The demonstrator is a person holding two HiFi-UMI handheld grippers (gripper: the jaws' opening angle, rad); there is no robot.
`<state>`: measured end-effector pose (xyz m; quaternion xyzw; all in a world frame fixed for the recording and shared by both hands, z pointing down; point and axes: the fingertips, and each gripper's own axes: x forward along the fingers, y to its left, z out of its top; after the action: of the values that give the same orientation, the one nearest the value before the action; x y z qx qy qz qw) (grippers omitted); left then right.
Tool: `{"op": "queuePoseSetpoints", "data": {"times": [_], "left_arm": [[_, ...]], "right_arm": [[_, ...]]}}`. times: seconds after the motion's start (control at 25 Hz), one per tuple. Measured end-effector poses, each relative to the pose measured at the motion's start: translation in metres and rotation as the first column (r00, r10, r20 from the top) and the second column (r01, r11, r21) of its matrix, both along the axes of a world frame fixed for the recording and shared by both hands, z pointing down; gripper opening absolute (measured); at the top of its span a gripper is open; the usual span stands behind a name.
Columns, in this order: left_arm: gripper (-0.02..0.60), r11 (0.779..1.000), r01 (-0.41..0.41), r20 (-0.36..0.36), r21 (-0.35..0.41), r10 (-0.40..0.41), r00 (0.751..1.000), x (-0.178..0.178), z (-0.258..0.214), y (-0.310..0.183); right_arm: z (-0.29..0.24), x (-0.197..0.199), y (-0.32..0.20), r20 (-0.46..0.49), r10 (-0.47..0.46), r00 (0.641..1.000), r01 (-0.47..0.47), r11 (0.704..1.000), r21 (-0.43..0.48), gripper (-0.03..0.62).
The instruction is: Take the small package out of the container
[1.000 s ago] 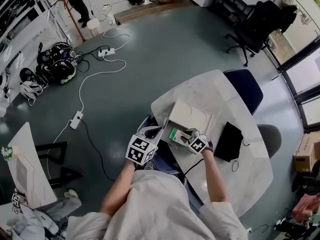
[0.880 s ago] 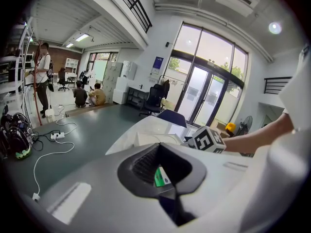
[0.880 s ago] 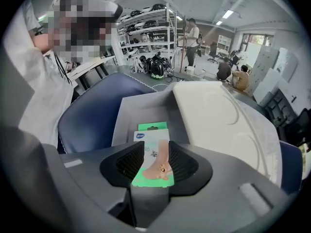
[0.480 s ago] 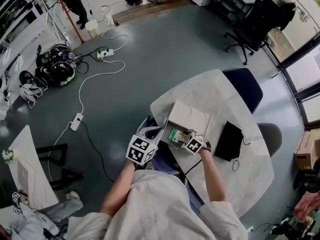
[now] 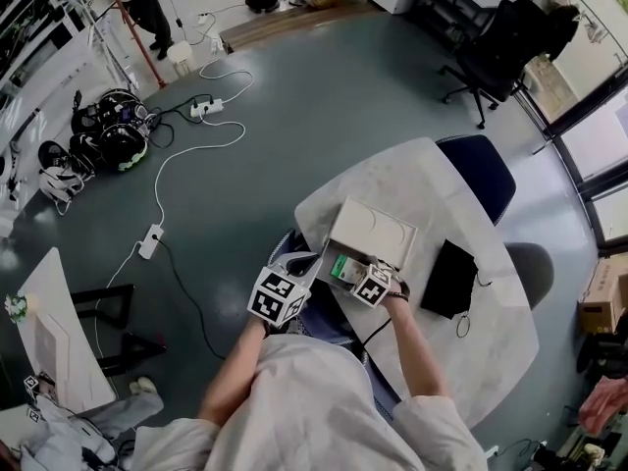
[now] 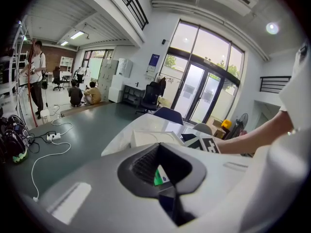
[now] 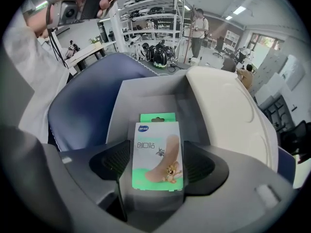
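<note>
Right gripper (image 5: 351, 271) has sunk a little further into the container (image 7: 146, 93) since the earlier frame, and its jaws have just been opening: they now stand wide, one pad either side of the package (image 7: 158, 154), which is between them but not clamped. Left gripper (image 5: 300, 263) has kept its place at the table edge, jaws together at the tips and holding nothing. From the head view the right gripper's marker cube covers most of the package, so only a green corner shows. The left gripper view gives just a green sliver of it through the gap above the jaws. In the right gripper view its bottom edge is cut off behind the gripper body. The container is a white box with its lid (image 5: 376, 228) thrown back, set near the front edge of a pale rounded table (image 5: 417, 170). A flat black item (image 5: 449, 278) lies beside the box; what it is I cannot tell. A blue chair (image 5: 483, 168) sits at the table's far side. White cables (image 5: 186, 145) trail across the grey-green floor, with helmets (image 5: 113, 126) farther off. The package stands upright inside the box: a flat white-and-green card pack with a green tab on top, a picture of a plaster strip and small cartoon figures.
</note>
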<state>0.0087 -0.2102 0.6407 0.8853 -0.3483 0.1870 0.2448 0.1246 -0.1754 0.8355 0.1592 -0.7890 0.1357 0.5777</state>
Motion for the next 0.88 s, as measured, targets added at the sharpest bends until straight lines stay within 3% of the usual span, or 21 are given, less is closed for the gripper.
{"op": "queuePoseSetpoints", "data": {"times": [0.32,0.88], "left_arm": [[0.052,1.000,-0.006,0.001,-0.001,0.006,1.000,0.001,0.001,0.003],[0.052,1.000,-0.020,0.004,0.011,0.020,1.000,0.005,0.001,0.002]], "right_arm": [[0.014,0.002,0.004,-0.074,0.024,0.997,-0.026,0.999,-0.030,0.318],[0.015,0.002,0.003,-0.069,0.029,0.997,-0.032,0.999,-0.036,0.321]]}}
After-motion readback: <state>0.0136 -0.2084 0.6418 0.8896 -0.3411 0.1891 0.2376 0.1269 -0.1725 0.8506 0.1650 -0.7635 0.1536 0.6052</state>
